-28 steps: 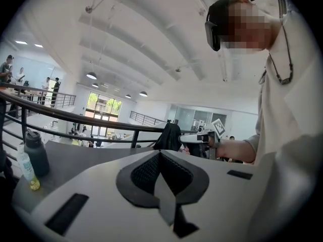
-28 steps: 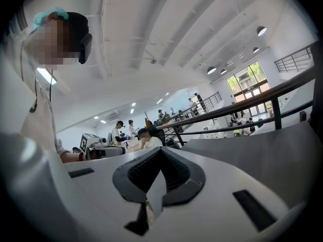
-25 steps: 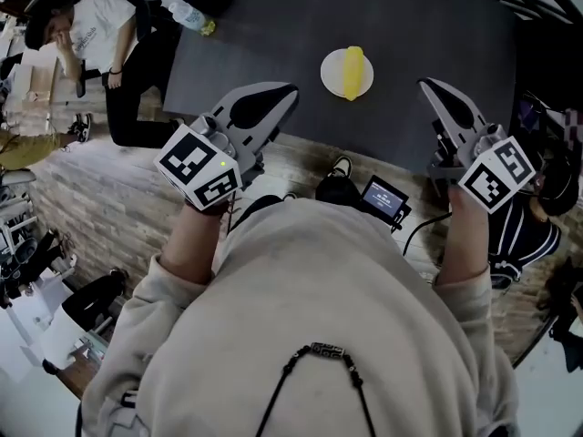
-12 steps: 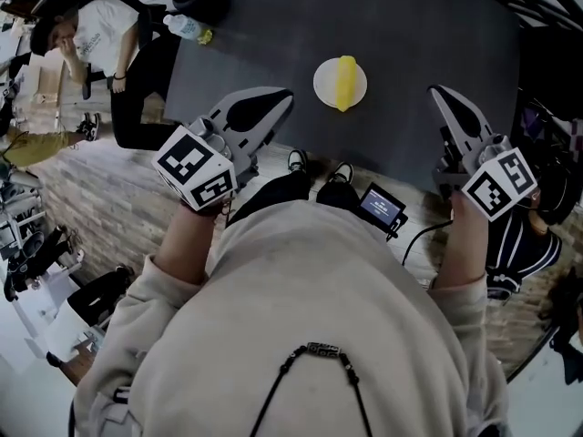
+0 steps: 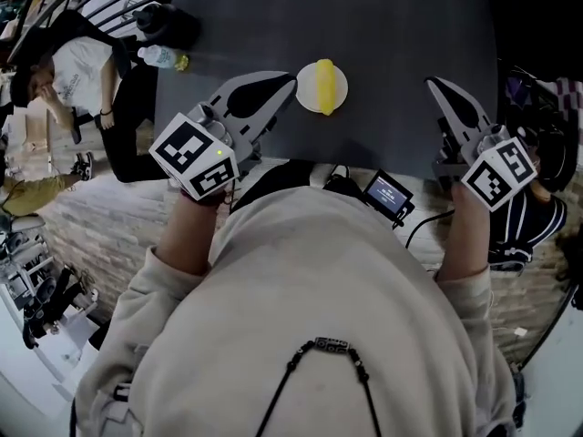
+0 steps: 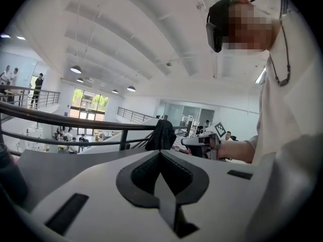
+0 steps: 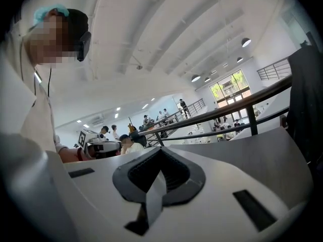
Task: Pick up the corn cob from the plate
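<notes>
A yellow corn cob [image 5: 325, 85] lies on a small white plate [image 5: 342, 90] near the front edge of the dark table [image 5: 401, 35] in the head view. My left gripper [image 5: 290, 77] hovers just left of the plate, its tip almost at the rim, jaws shut and empty. My right gripper [image 5: 433, 84] is over the table well to the right of the plate, also shut with nothing in it. The left gripper view shows its jaws [image 6: 160, 153] meeting at the tip. The right gripper view shows the same for its jaws [image 7: 160, 149]. Neither gripper view shows the corn or plate.
A water bottle [image 5: 160, 57] and a dark object [image 5: 168, 25] sit at the table's left corner. A person [image 5: 77, 76] sits beyond the table's left side. A small screen device [image 5: 388, 195] hangs at my waist. Railings run behind the table.
Both grippers have moved forward from the table's front edge to over the table. The left tip now sits next to the plate. Jaws stayed shut.
</notes>
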